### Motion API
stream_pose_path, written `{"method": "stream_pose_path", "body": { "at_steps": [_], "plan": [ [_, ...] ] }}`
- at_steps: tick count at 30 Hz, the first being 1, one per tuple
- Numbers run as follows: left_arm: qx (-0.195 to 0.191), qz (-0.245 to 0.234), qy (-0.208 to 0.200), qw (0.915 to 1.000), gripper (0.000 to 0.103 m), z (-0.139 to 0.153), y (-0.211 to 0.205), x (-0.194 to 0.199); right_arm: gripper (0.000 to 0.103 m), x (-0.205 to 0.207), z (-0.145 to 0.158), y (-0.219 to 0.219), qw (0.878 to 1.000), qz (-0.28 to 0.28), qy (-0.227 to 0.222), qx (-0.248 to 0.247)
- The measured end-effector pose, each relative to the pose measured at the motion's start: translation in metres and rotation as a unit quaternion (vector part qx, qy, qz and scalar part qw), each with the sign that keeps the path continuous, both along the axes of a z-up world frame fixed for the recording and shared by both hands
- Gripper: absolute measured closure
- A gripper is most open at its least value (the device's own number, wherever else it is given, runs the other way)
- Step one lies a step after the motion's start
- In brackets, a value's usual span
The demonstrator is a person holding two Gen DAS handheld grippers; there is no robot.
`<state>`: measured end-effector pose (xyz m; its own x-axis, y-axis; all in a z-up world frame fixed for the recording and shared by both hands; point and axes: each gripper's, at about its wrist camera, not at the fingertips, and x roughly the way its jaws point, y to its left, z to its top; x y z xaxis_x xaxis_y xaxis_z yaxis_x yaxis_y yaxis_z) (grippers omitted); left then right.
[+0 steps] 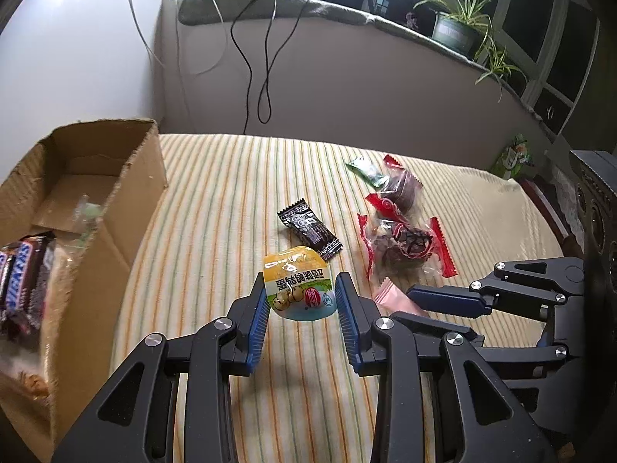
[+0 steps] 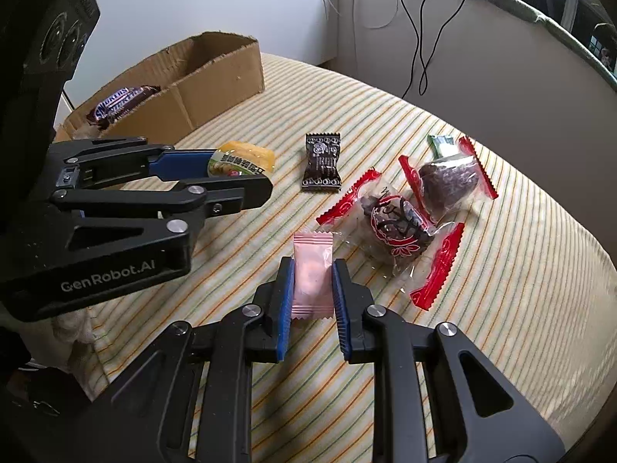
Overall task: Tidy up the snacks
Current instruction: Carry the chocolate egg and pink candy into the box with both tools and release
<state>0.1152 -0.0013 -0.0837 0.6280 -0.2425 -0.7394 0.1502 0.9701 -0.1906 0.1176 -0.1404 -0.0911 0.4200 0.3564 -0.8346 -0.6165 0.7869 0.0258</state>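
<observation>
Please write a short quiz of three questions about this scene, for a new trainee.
1. True or false: the left gripper is shut on the yellow cup snack.
2. What does the right gripper hold? A) black candy B) pink candy C) green candy
3. Where does the chocolate bar lie?

Key:
1. True.
2. B, the pink candy.
3. In the cardboard box.

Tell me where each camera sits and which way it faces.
Left wrist: on the left tongs, looking down at the striped cover; own fingers grip a yellow snack cup, right tongs alongside.
Right wrist: on the right tongs, angled down; own fingers pinch a pink packet, left tongs at left.
Shared: cardboard box, black candy, red-edged packets.
</observation>
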Motion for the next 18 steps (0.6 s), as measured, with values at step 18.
{"method": "stream_pose_path", "body": {
  "at_steps": [18],
  "plan": [
    [0.010, 0.047, -0.052, 0.9975, 0.071, 0.034, 0.044, -0.033, 0.083, 0.008, 0.052, 0.037, 0.998, 0.022, -0.042, 0.037]
  ]
}}
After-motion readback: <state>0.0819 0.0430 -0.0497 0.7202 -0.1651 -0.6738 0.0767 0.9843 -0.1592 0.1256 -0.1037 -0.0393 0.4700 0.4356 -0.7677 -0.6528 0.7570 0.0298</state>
